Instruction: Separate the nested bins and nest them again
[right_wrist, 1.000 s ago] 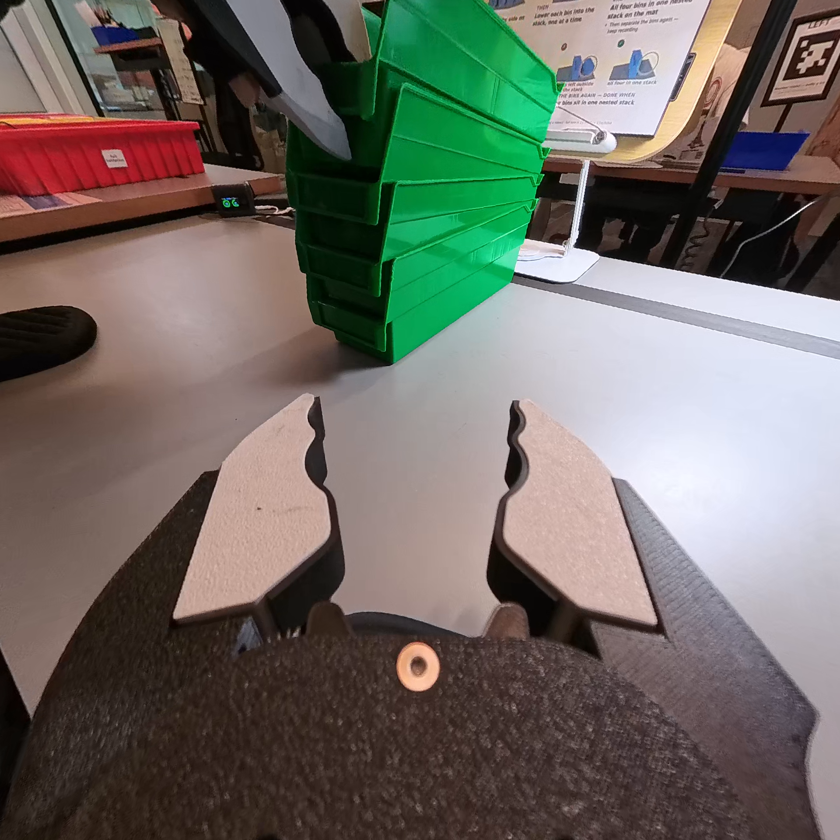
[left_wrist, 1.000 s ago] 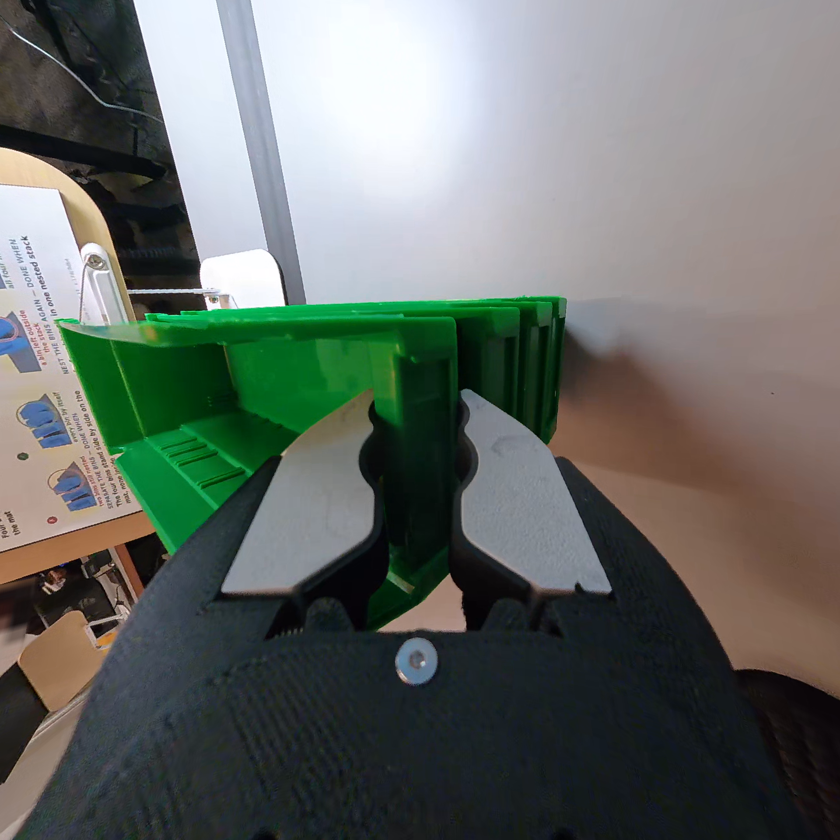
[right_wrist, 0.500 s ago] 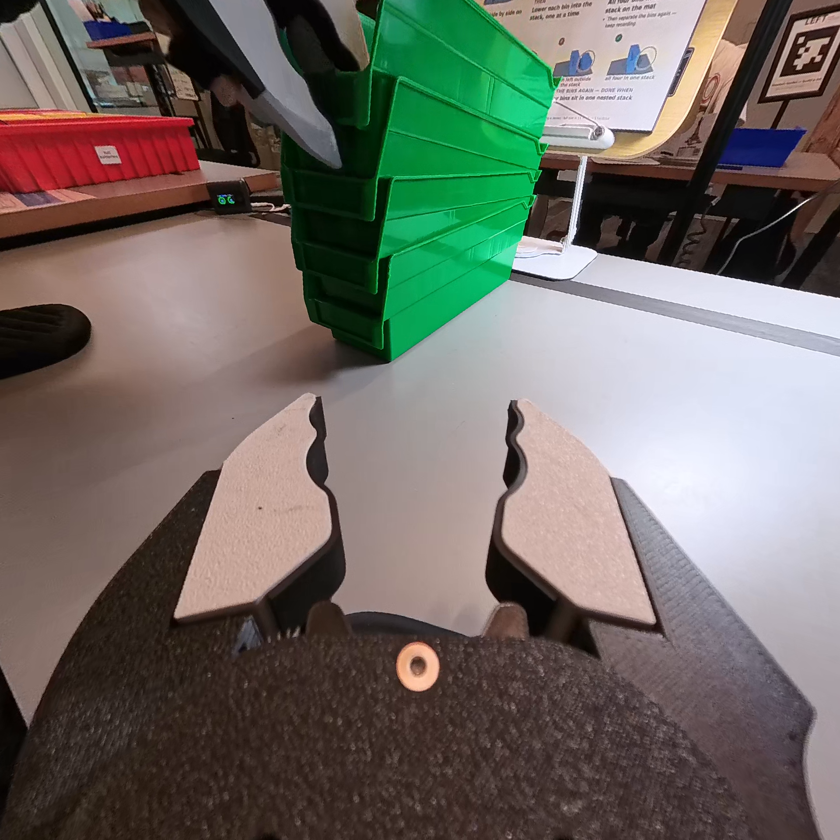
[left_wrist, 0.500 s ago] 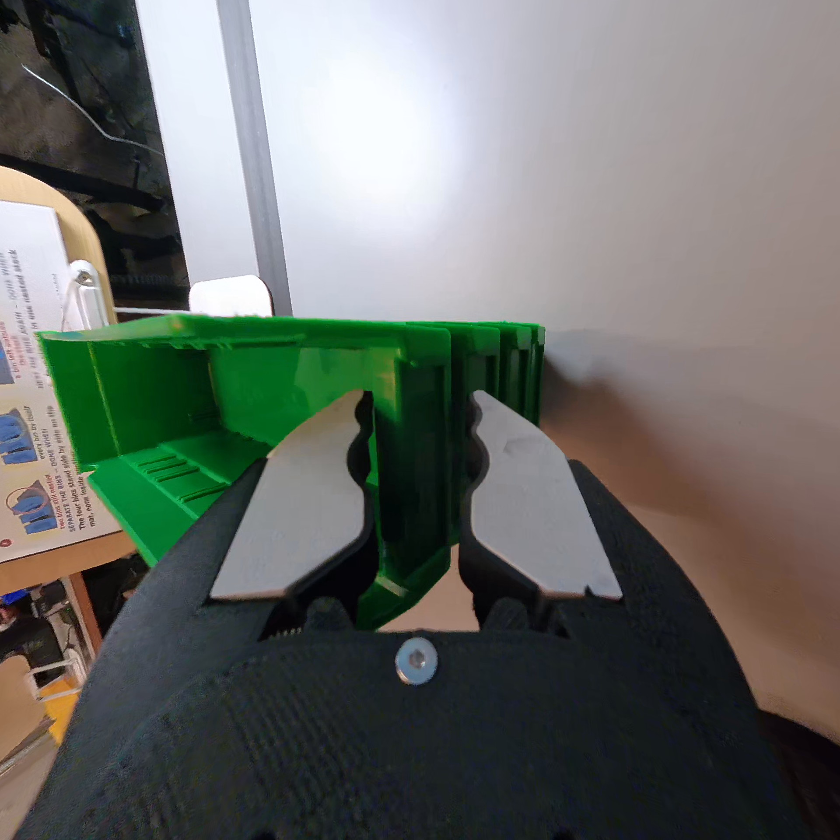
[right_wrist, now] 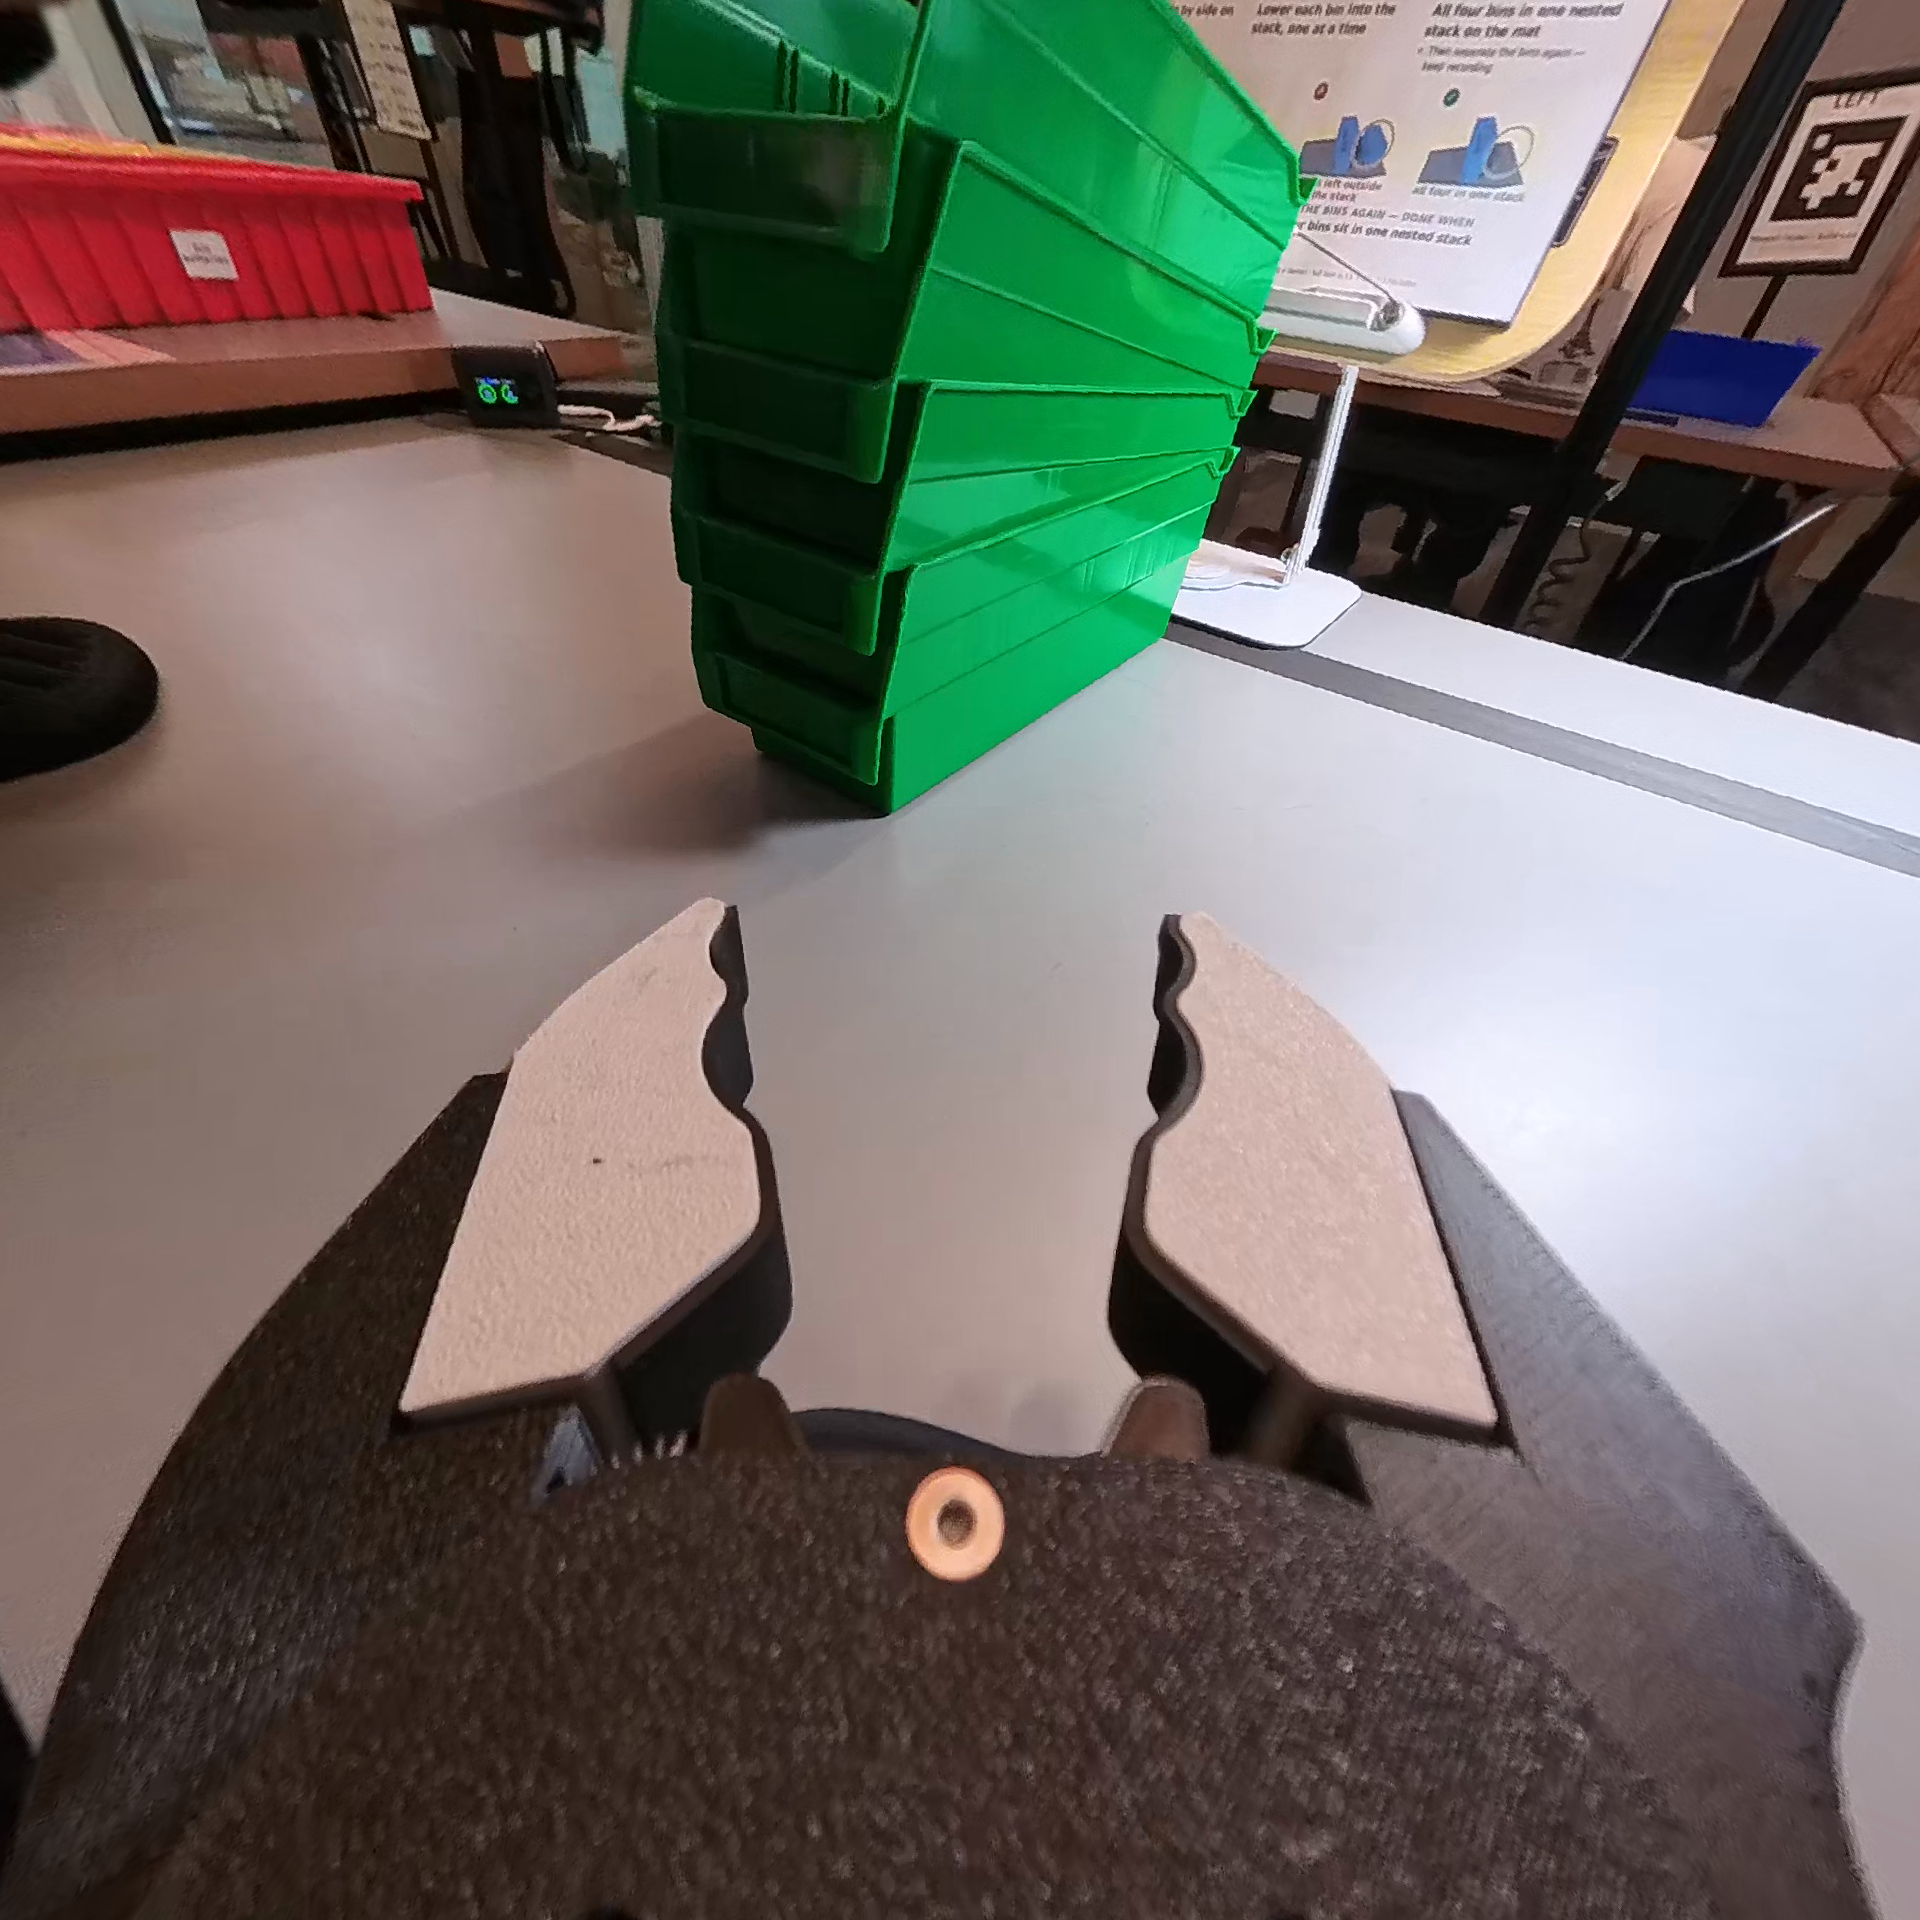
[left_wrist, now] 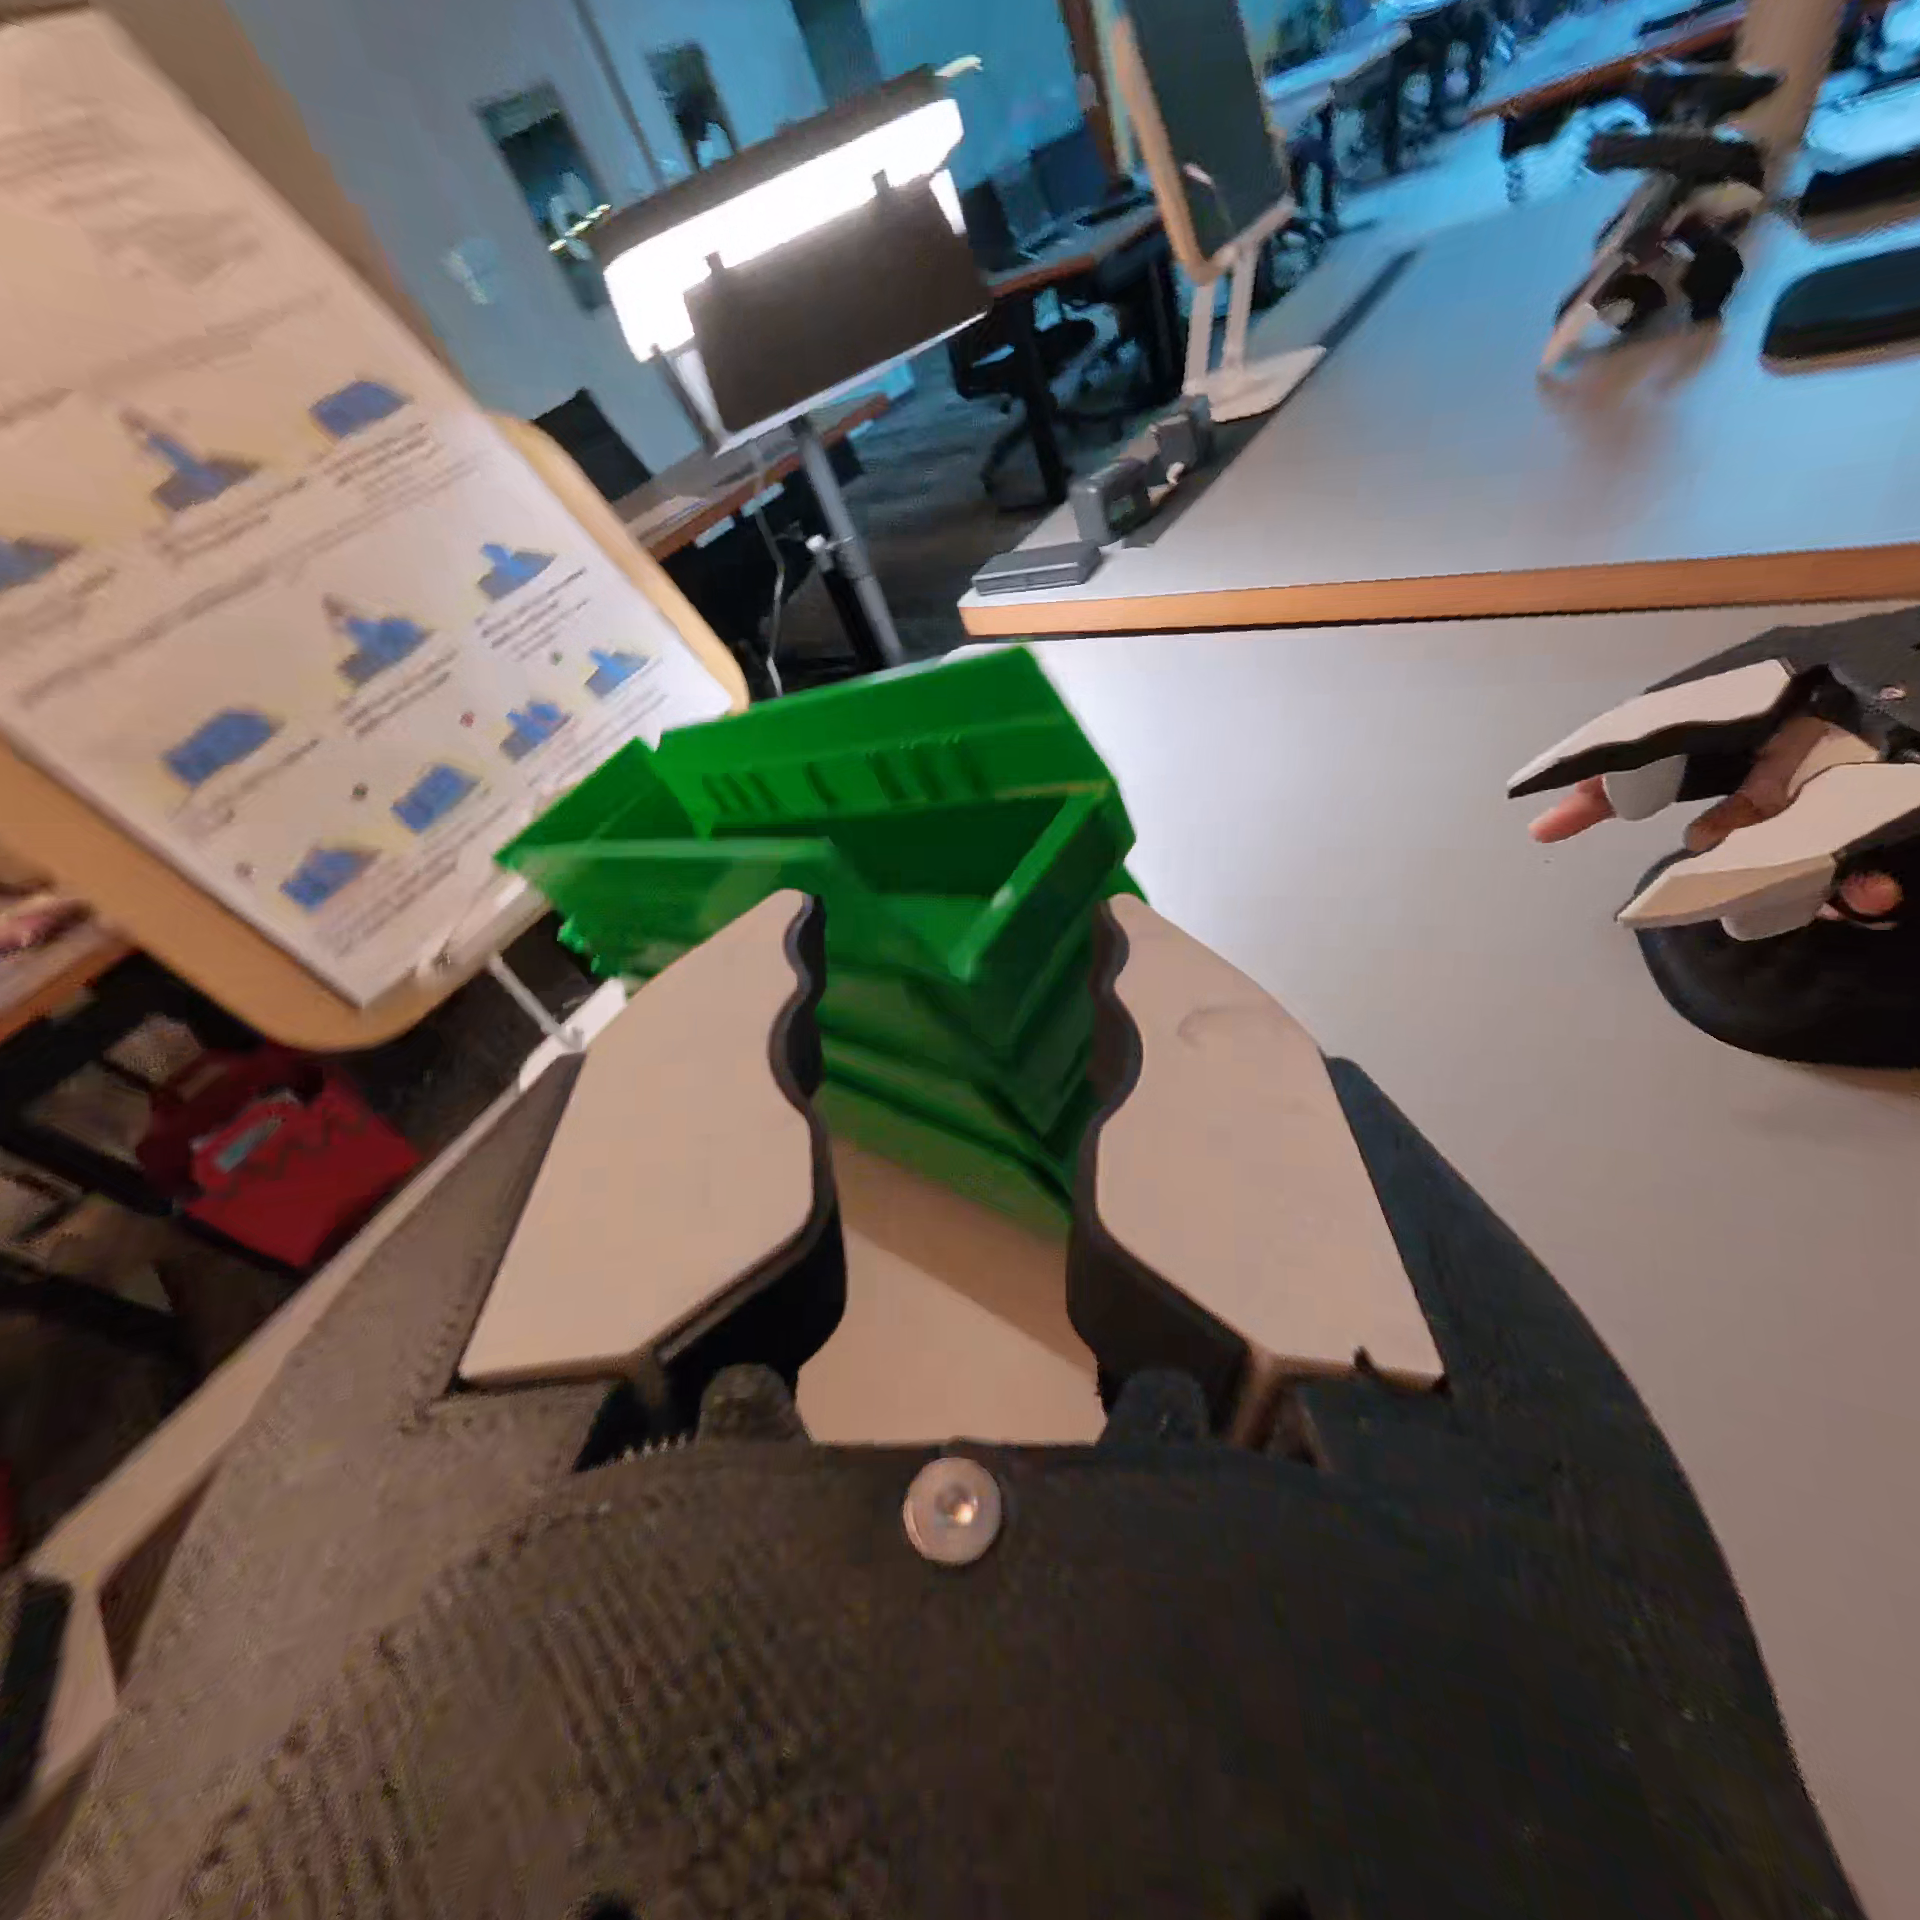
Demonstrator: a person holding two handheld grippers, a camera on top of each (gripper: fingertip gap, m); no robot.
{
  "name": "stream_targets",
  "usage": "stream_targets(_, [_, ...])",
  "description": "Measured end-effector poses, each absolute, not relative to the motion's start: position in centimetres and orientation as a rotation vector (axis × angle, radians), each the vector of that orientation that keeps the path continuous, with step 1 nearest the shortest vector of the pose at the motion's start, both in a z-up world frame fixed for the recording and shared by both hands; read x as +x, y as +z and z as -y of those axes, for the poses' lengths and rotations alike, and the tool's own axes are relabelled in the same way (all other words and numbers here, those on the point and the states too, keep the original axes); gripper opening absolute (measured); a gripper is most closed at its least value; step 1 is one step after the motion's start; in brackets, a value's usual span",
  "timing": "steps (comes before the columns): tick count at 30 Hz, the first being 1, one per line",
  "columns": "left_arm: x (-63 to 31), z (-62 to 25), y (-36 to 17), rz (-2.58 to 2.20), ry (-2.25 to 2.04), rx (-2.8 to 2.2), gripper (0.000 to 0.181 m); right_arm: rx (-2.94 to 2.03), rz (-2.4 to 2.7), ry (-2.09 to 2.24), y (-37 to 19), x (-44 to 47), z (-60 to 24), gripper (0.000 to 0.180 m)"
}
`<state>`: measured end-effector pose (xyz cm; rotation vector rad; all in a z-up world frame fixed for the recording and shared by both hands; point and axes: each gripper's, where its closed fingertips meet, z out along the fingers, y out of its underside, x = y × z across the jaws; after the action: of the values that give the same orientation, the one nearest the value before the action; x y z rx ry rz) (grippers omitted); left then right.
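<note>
A stack of nested green bins [right_wrist: 935, 416] stands on the grey table [right_wrist: 1455, 1039]. The top bin [left_wrist: 883, 790] sits a little tilted in the stack. In the left wrist view the stack [left_wrist: 935, 1039] shows beyond and between my left gripper's fingers. My left gripper [left_wrist: 956, 914] is open, empty and drawn back from the stack. My right gripper [right_wrist: 948, 920] is open and empty, low over the table in front of the stack. It also shows in the left wrist view [left_wrist: 1683, 831], held by a hand at the right.
An instruction board [left_wrist: 312, 623] on a white stand [right_wrist: 1268, 603] is behind the stack. A black pad [right_wrist: 62, 686] lies to the left, another [left_wrist: 1766, 1008] under the right gripper. A red bin [right_wrist: 208, 249] and a small display [right_wrist: 504, 387] sit far left. The tips of one gripper are about 30 cm away from the tips of the other.
My left gripper has let go of the top bin's end wall, opened and pulled back and up from the stack. It has left the right wrist view. The right gripper has barely moved.
</note>
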<state>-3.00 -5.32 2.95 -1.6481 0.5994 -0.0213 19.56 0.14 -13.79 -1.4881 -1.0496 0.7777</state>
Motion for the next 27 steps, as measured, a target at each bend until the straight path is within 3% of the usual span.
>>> stream_targets(6, [-8.3,8.5,-5.4,-0.364,-0.076,-1.707,0.05,-1.479,1.133,0.759,-13.9,17.4,0.8,0.071])
stream_targets(11, [-9.9,9.4,-11.8,-0.261,-0.125,-1.717,0.053,-1.438,1.191,0.681,-13.7,14.5,0.2,0.057])
stream_targets(16, [-9.8,8.7,-13.1,-0.296,-0.061,-1.709,0.057,-1.393,1.131,0.743,-14.0,11.0,-1.8,0.045])
stream_targets(27, [-9.1,8.2,-15.3,-0.332,-0.007,-1.742,0.059,-1.371,1.15,0.667,-15.5,10.7,-2.5,0.043])
